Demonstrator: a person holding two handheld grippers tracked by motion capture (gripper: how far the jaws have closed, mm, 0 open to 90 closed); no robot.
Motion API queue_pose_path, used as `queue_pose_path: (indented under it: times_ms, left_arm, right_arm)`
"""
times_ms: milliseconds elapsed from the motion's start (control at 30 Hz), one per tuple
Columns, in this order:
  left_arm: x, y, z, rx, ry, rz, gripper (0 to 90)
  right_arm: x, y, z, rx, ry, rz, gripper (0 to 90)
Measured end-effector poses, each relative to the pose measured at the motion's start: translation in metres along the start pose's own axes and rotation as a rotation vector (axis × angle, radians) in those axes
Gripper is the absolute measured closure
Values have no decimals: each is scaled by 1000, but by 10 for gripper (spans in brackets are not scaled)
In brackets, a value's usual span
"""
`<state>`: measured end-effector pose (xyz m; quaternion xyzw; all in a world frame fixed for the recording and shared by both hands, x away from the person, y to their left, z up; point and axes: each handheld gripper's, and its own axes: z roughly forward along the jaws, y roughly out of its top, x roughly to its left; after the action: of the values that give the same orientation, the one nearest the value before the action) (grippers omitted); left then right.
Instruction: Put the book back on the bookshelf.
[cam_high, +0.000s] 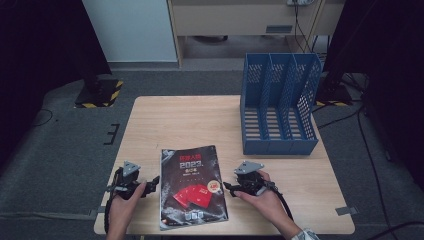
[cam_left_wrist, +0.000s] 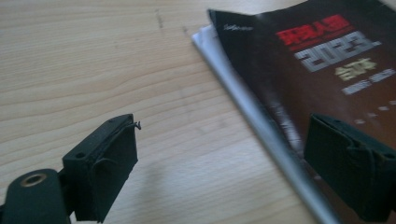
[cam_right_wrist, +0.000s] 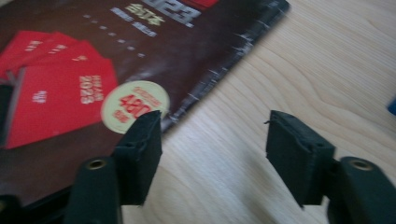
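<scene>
A dark book (cam_high: 192, 186) with red cover art and a "2023" title lies flat near the table's front edge. In the left gripper view the book (cam_left_wrist: 322, 65) shows its white page edges. My left gripper (cam_high: 151, 184) sits just left of it, open, and its jaws (cam_left_wrist: 219, 158) straddle the book's left edge with bare wood between them. My right gripper (cam_high: 229, 188) is just right of the book, also open. Its left jaw hangs over the cover's corner by a yellow sticker (cam_right_wrist: 135, 105); nothing is between the jaws (cam_right_wrist: 212, 149).
A blue three-slot file rack (cam_high: 277, 102) stands upright at the table's back right. The wooden table (cam_high: 185, 120) is bare behind the book. Dark floor, stand bases and cables surround the table.
</scene>
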<state>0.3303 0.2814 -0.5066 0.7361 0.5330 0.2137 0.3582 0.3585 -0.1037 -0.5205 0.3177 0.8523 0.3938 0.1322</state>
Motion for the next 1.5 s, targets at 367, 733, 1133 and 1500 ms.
queue_pose_path:
  times_ms: [367,733,1133,1500]
  left_arm:
    - [-25,6,7,24,-35,39,237]
    - [-32,7,25,66,-29,56,301]
    - [-26,3,36,96,-41,18,271]
    - [-26,3,36,68,-100,-10,378]
  right_arm:
    - [17,8,1,-46,95,-47,545]
    - [31,10,22,-8,144,-39,350]
    - [47,5,29,-12,102,-102,260]
    - [50,2,28,-19,67,-94,252]
